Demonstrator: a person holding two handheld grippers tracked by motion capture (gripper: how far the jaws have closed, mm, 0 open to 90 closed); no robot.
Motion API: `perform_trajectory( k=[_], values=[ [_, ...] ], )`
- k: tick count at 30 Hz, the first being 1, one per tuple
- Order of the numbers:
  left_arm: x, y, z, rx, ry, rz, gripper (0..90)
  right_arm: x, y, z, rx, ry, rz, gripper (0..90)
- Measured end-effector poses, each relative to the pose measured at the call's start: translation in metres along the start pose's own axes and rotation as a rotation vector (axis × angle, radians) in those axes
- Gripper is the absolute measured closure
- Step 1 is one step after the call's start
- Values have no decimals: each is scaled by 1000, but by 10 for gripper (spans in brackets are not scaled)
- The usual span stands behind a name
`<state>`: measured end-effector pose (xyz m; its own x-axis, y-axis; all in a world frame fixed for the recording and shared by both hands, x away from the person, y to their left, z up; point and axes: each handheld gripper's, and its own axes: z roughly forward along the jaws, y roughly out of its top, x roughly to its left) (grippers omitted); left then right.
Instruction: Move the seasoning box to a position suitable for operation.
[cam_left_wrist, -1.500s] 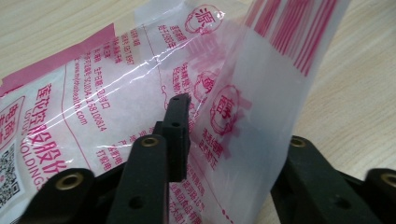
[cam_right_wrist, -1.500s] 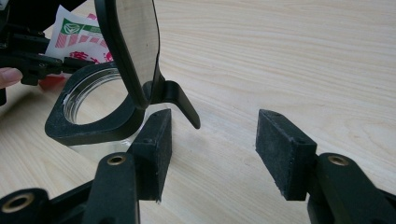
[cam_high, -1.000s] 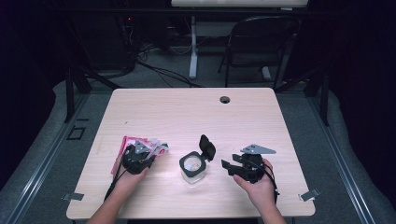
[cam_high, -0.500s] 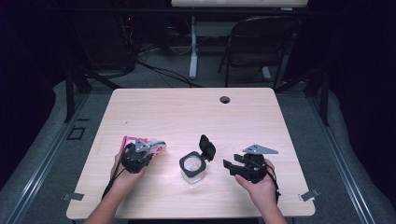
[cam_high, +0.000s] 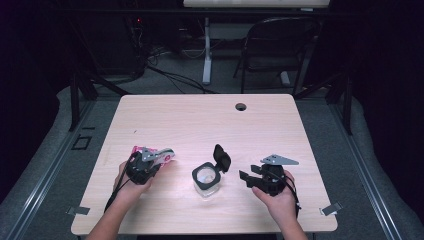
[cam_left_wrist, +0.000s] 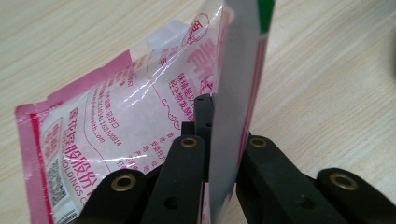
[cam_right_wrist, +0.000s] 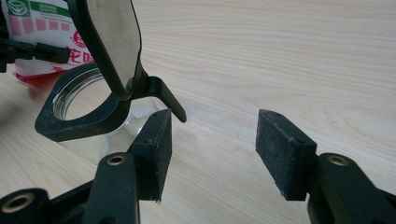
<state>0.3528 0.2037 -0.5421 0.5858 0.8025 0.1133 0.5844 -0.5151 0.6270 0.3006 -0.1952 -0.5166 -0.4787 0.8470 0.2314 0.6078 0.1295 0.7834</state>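
Since a second ago, the left gripper's (cam_high: 150, 161) jaws have clenched on the pouch (cam_left_wrist: 135, 116), edge-up, long axis across the worktop (cam_high: 200, 125).

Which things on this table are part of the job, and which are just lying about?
In the job:
- pink packet, clamped in the left gripper
- clear jar with its black flip lid open
- right gripper, jaws open beside the jar

Lying about:
- folding chair
- floor cables

Only the open-lidded jar (cam_high: 206, 176) stands between both tools on the table (cam_high: 200, 120)
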Motion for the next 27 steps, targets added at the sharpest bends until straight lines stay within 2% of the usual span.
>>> perform_trajectory(
  k=[2,7,15,22,24,27],
  values=[
    [2,0,-4,-9,3,-8,900,0,0,0,-1,1,2,457],
    [14,-1,-19,-51,-5,-56,900,0,1,1,-2,3,1,456],
    [38,-7,-46,-117,26,-111,900,2,3,3,-5,11,-2,457],
    [66,-18,-71,-192,49,-222,900,2,4,4,-4,11,-4,457],
    [72,-21,-78,-212,63,-245,900,2,4,5,-6,15,-4,457],
    [77,-23,-84,-237,83,-255,900,2,4,5,-3,14,-6,457]
  ],
)
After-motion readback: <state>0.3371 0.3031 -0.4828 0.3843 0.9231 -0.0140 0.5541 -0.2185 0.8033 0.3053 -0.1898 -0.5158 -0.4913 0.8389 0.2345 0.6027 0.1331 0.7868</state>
